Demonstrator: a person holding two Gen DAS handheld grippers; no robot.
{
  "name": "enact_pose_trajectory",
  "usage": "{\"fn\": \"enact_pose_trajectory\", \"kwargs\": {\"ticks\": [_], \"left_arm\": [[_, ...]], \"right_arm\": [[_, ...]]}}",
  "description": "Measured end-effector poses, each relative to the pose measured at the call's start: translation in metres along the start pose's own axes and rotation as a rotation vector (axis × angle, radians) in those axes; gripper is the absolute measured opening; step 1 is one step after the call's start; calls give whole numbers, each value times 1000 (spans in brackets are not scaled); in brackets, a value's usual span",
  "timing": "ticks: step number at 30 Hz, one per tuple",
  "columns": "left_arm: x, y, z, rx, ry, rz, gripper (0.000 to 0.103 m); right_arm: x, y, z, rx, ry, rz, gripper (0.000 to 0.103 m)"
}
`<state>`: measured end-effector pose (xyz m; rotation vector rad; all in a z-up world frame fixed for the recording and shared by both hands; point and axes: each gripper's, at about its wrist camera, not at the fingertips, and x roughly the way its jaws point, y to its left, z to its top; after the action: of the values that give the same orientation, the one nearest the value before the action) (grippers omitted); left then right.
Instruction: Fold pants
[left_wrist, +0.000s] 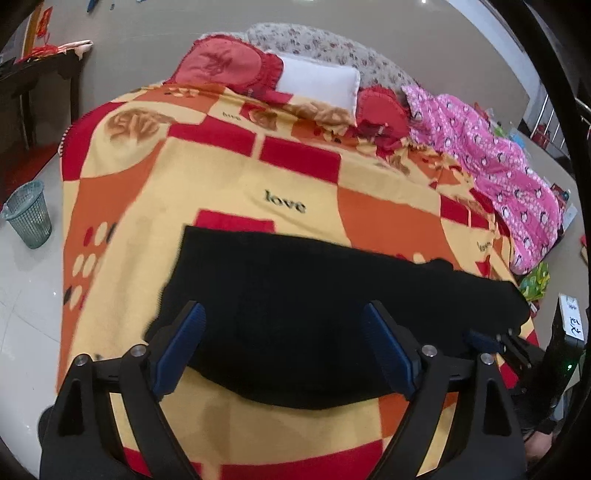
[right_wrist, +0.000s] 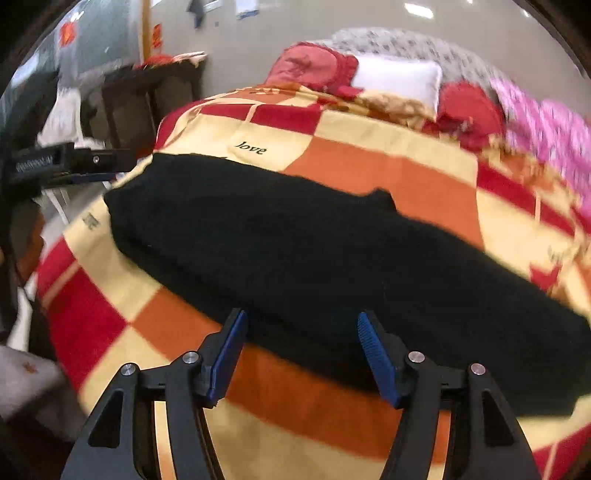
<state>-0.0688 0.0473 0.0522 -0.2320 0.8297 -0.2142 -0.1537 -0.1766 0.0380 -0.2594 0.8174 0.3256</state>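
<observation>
The black pants (left_wrist: 295, 314) lie on the bed, on a blanket (left_wrist: 221, 177) with red, orange and cream squares and the word "love" printed on it. They form one long dark band across the near part of the blanket, and they look already doubled, since the band is thick at the left end in the right wrist view. One small flap sticks out on the far edge.

The left gripper (left_wrist: 284, 317) hangs over the left part of the band with its jaws wide apart, and nothing is between the blue pads. The right gripper (right_wrist: 301, 325) hangs over the near edge of the pants (right_wrist: 314, 258); its jaws are also apart, somewhat less wide, and they hold nothing.

I judge that one fold is just finished and both grippers are free. The next move probably calls for taking one end of the band, with both layers together, and carrying it over to the other end. The edges must stay aligned, and the black cloth makes the layers hard to see.
</observation>
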Motion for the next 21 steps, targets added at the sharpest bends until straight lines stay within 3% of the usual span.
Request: {"fn": "enact_pose_trajectory", "kwargs": {"ticks": [2,3,4,5,10,14,17,19,21], "left_arm": [[8,-7,-3,9,20,-5,88],[13,-12,-5,18,33,0,88],[15,-16,-5,25,43,8,88],[17,-19,-6,36,49,11,88],[8,-32,-3,54,21,-10,88],[13,-37,-6,58,18,-6,88],[29,-42,-11,82,47,19,88],[31,-45,-14,98,45,46,88],[29,-47,-15,107,29,51,88]], "right_arm": [[9,6,3,-57,-5,-29,51],[11,7,6,-60,-15,-14,39],[10,6,9,-58,-23,5,13],[7,5,12,-46,-25,38,9],[-15,-2,13,9,-37,127,9],[-12,1,-4,56,7,222,0],[-2,-3,-9,81,12,192,0],[-11,-14,-8,146,17,223,6],[-22,-22,-8,161,-5,215,27]]}}
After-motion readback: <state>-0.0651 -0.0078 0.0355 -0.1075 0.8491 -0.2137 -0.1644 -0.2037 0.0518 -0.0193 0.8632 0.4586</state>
